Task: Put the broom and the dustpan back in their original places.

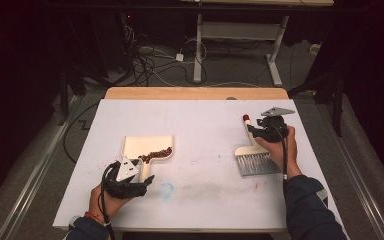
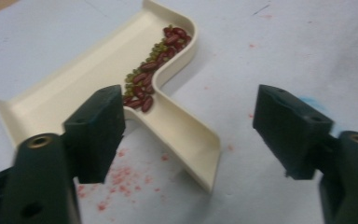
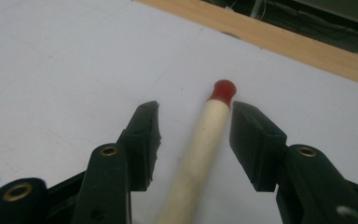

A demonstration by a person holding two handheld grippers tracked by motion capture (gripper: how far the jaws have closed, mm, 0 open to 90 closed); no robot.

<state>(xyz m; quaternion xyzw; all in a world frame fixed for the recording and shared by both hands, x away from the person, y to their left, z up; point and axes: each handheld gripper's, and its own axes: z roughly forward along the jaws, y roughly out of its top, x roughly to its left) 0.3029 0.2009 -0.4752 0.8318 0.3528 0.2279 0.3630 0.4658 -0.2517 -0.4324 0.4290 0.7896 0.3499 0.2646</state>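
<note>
High view: unlabelled dustpan (image 1: 147,148), brush (image 1: 256,159).

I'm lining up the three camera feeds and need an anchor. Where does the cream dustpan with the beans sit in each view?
High view: the dustpan lies left of centre, just beyond the left gripper.
Left gripper view: it runs diagonally from upper centre to lower centre, between open jaws.
Right gripper view: not in it.
Shared landmark: the white table cover.

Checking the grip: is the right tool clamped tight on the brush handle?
No; the brush handle lies between the right tool's jaws with gaps on both sides.
</note>
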